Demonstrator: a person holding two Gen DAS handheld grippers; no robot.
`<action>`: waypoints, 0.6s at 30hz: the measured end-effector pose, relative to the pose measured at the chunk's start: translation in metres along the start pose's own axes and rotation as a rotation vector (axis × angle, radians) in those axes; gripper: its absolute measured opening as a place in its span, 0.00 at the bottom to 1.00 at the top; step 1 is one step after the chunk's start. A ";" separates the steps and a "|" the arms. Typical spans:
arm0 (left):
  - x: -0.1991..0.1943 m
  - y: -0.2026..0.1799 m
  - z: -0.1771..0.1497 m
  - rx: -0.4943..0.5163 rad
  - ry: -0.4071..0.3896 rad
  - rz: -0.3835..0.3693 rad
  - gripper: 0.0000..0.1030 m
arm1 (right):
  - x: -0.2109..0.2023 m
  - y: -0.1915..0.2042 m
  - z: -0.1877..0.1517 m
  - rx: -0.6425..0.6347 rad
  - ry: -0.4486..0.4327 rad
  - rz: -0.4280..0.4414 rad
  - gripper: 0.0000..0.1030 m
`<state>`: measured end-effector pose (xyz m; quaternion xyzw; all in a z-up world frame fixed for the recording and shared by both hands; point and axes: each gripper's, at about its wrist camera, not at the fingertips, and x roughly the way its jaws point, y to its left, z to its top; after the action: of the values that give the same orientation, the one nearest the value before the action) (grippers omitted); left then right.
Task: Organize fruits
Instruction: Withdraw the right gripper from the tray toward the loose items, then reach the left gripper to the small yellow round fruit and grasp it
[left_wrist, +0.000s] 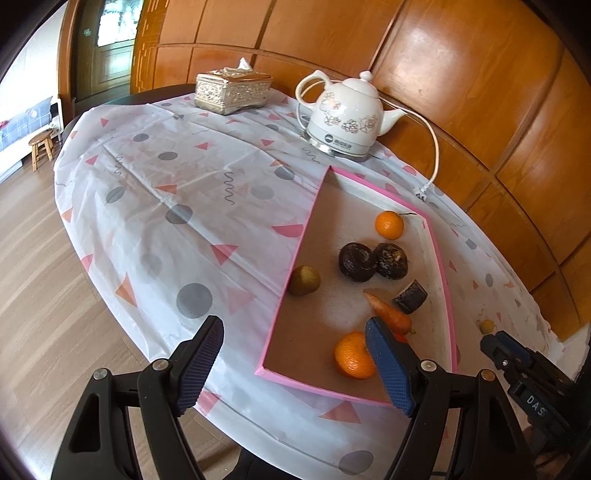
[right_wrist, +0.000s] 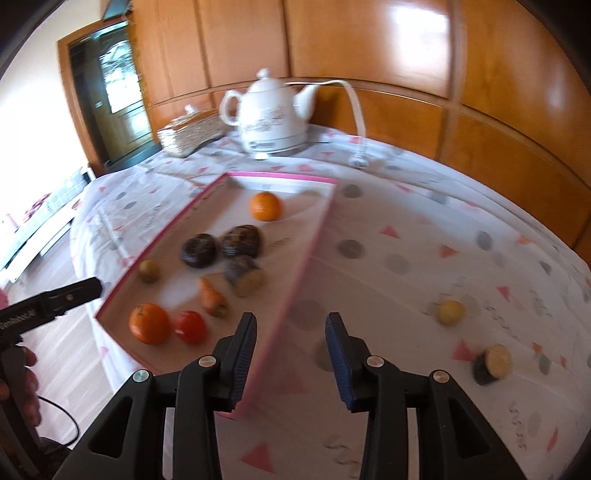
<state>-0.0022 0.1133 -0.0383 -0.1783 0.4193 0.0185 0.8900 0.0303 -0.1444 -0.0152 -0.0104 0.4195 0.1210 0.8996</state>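
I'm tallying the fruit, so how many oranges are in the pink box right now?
2. One orange sits near the far end of the pink box; the other orange lies at the near end beside a red fruit. None seems hidden.

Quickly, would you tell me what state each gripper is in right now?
Left gripper: open, holding nothing.
Right gripper: open, nothing between its fingers, above the tray's near corner.

Left wrist view: near, angled down from pink tray's (left_wrist: 295, 254) left; right wrist view: from its right; both share tray (right_wrist: 207, 206), kettle (left_wrist: 343, 118).
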 end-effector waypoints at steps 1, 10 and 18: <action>0.000 -0.001 0.000 0.005 0.000 -0.001 0.77 | -0.001 -0.006 -0.002 0.011 -0.001 -0.009 0.38; 0.001 -0.022 -0.002 0.079 0.017 -0.032 0.77 | -0.019 -0.075 -0.030 0.172 -0.004 -0.133 0.38; 0.005 -0.043 -0.002 0.149 0.033 -0.062 0.77 | -0.040 -0.142 -0.072 0.348 0.015 -0.272 0.38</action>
<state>0.0078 0.0723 -0.0304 -0.1245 0.4282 -0.0433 0.8940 -0.0164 -0.2995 -0.0427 0.0877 0.4357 -0.0756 0.8926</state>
